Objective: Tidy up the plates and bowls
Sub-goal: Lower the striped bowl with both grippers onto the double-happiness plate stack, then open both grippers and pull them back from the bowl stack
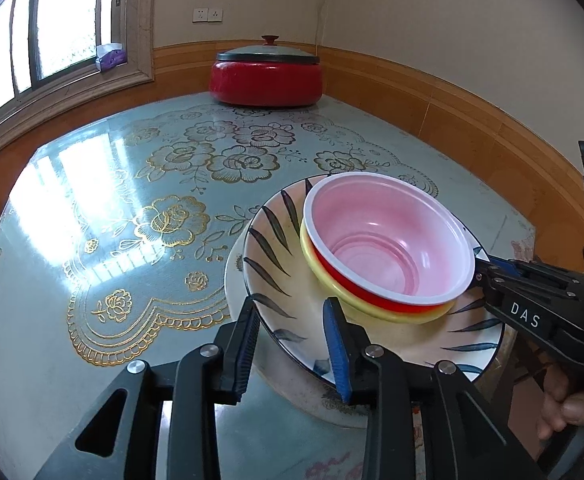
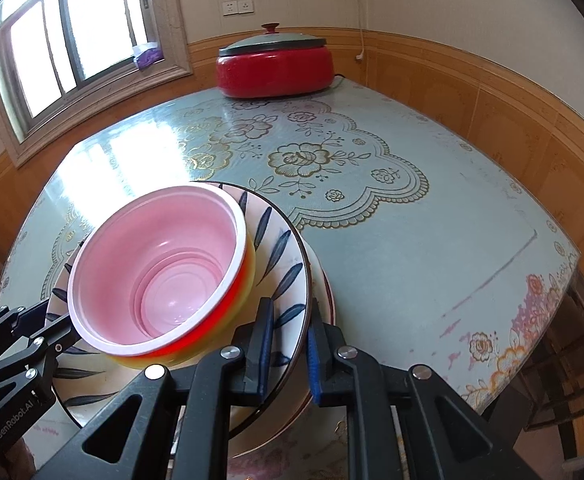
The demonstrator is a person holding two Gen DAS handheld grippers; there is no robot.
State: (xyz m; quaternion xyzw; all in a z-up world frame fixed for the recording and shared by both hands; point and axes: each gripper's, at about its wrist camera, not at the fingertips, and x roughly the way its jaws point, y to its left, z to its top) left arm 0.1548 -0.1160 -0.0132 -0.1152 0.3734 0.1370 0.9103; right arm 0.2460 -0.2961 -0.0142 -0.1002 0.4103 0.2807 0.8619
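Note:
A red bowl (image 1: 388, 248) (image 2: 160, 268) with a pink inside and white rim nests in a yellow bowl (image 1: 332, 280) (image 2: 248, 280). Both sit on a leaf-painted plate (image 1: 276, 256) (image 2: 288, 264), which lies on a larger white plate (image 1: 234, 280) (image 2: 326, 284). My left gripper (image 1: 291, 304) (image 2: 62, 330) is open, its blue pads straddling the leaf plate's near-left rim without pressing on it. My right gripper (image 2: 291, 302) (image 1: 479, 266) is shut on the same plate's right rim, beside the bowls.
A red pot (image 1: 264, 78) (image 2: 274, 70) with a grey lid stands at the table's far end by the wall. The blue flowered tablecloth (image 1: 132, 184) (image 2: 412, 248) covers the table. A window is at left. A hand (image 1: 564, 408) holds the right gripper.

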